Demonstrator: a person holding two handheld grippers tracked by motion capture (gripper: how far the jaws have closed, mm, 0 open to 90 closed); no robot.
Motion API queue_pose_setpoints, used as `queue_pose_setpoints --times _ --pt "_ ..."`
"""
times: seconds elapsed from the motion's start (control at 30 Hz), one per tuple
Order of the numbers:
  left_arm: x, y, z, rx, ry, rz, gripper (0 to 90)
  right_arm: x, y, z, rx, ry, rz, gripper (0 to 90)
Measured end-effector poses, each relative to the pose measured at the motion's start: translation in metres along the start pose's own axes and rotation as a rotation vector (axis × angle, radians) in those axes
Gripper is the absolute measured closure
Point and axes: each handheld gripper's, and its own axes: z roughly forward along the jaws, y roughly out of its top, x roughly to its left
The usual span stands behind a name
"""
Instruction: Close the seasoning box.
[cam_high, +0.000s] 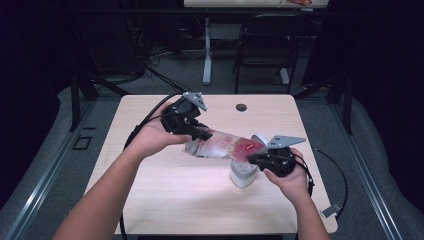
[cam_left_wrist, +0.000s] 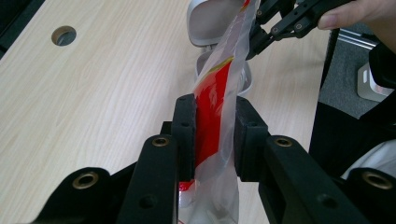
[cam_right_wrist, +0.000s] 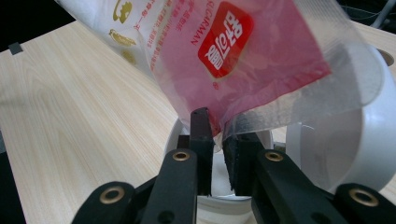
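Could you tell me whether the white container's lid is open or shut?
Open: the white container's hinged lid stands flipped up beside its mouth.

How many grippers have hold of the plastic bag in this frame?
2. The left gripper clamps the plastic bag at its far end; the right gripper pinches the end over the white container.

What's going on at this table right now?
A person holds a clear and red plastic bag stretched between two tongs. The left tongs clamp one end, the right tongs pinch the other end just above a white container with its lid flipped open, which stands on the wooden table.
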Motion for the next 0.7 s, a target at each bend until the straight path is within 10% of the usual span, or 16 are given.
queue_pose_setpoints --times 0.7 --pt "0.0 0.0024 0.0004 0.0 -0.002 0.001 73.9 0.0005 0.0 0.0004 0.006 -0.005 -0.006 81.6"
